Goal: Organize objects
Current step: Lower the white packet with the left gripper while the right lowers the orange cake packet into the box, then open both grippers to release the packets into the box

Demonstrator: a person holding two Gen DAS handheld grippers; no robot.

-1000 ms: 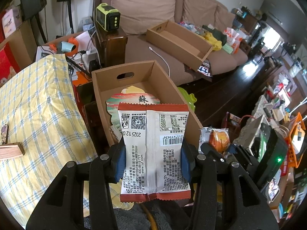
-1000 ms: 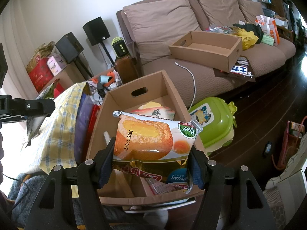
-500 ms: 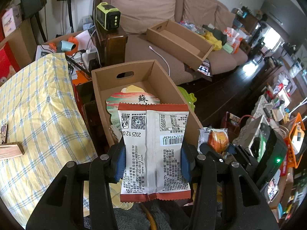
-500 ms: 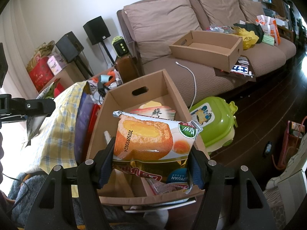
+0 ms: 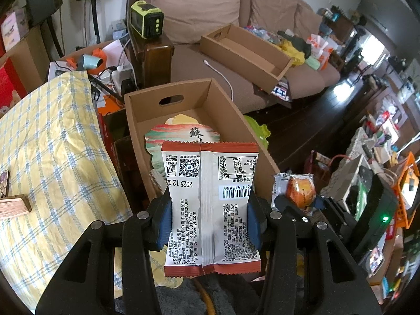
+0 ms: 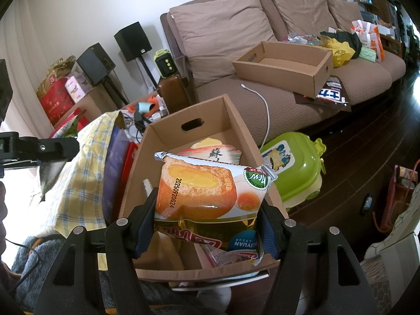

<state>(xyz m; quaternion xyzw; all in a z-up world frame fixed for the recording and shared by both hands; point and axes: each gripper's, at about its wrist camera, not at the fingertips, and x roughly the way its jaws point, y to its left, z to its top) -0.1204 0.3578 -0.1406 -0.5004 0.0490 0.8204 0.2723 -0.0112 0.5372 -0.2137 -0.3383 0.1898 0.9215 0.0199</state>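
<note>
Left cam: my left gripper (image 5: 209, 219) is clamped on a flat white snack packet (image 5: 211, 207) with red crimped ends, printed back facing me, just above the near end of the cardboard box (image 5: 183, 92). Only here the yellow checked cloth (image 5: 52, 152) spreads wide at left.

Right cam: my right gripper (image 6: 207, 223) squeezes a glossy cake packet (image 6: 210, 194) over that box; only here the green plastic case (image 6: 296, 168) shows fully.

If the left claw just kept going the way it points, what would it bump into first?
Probably the open cardboard box right ahead, landing on the colourful pack lying inside. The left claw already grips a white snack packet. Depth is uncertain.
</note>
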